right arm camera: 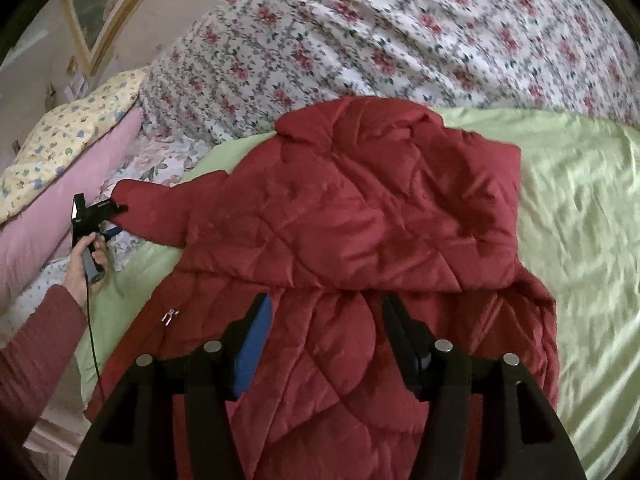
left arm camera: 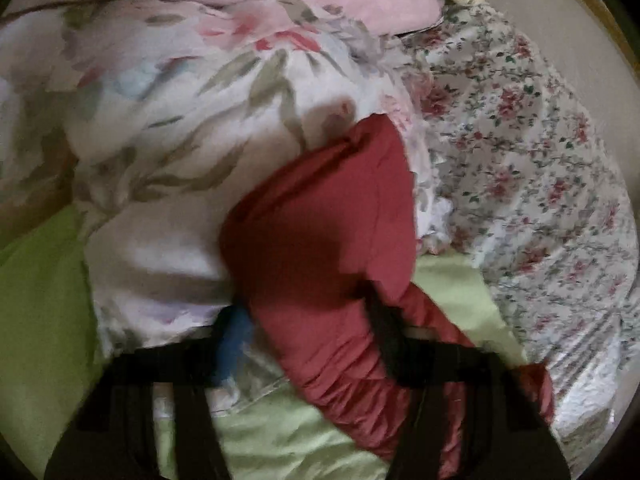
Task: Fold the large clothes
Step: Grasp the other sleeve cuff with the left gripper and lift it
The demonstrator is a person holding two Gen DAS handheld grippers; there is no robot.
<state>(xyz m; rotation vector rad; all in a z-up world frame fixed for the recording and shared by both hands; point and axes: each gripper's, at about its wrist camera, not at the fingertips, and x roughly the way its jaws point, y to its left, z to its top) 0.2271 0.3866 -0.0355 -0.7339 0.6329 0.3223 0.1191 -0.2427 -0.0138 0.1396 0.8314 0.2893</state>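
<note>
Right wrist | left claw (right arm camera: 116,210) grips red jacket (right arm camera: 360,208) sleeve | right claw (right arm camera: 326,320) wide | floral quilt (right arm camera: 400,40) behind

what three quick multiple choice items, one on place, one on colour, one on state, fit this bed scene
1. Where does the jacket lie?
A. on the green sheet
B. on the floor
C. on a chair

2. What colour is the jacket?
A. blue
B. red
C. black

3. What is the left gripper doing?
A. hanging free
B. gripping the sleeve
C. gripping a pillow

Answers:
1. A, green sheet shows around the jacket.
2. B, its quilted fabric is red.
3. B, in both views the sleeve end sits between its fingers.
</note>
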